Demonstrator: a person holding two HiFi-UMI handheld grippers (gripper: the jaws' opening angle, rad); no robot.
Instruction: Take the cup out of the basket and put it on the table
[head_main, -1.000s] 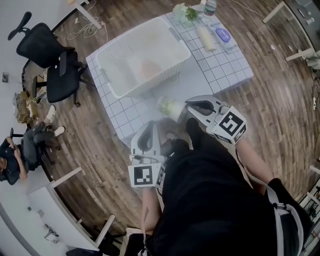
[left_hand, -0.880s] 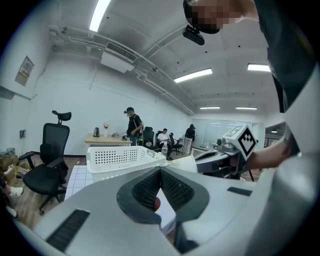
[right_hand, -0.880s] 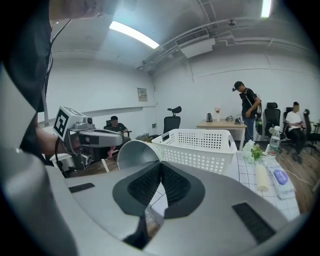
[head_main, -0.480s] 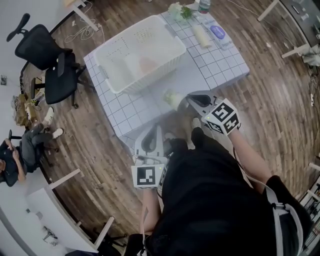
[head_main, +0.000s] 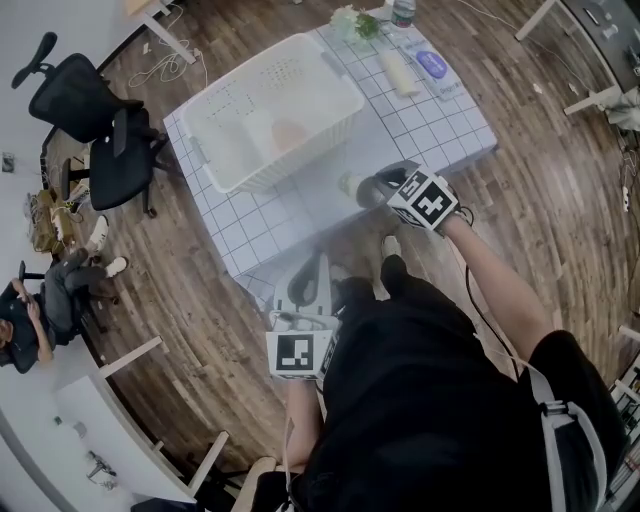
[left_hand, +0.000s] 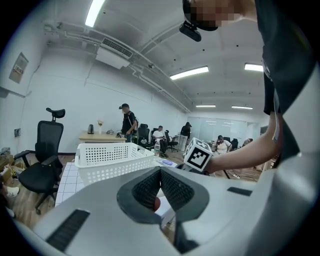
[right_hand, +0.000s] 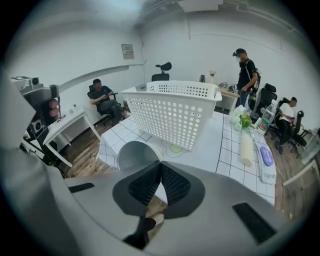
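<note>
My right gripper (head_main: 370, 188) is shut on the rim of a pale cup (head_main: 350, 185) with a green print. It holds the cup tilted low over the front part of the white gridded table (head_main: 440, 140). In the right gripper view the cup (right_hand: 134, 154) shows its open mouth just left of the closed right gripper (right_hand: 160, 162). The white perforated basket (head_main: 280, 105) stands behind it on the table, with an orange thing inside. My left gripper (head_main: 303, 285) hangs shut and empty near my body, off the table's front edge; its pads (left_hand: 170, 187) meet in the left gripper view.
At the table's far end lie a rolled cream item (head_main: 403, 72), a blue pack (head_main: 432, 63), a green plant (head_main: 352, 20) and a bottle (head_main: 400, 10). A black office chair (head_main: 95, 130) stands left of the table. A seated person (head_main: 30, 310) is at the far left.
My right gripper has carried the cup down and forward, from off the table's front edge to over the table near the basket. The left gripper has shifted only slightly.
</note>
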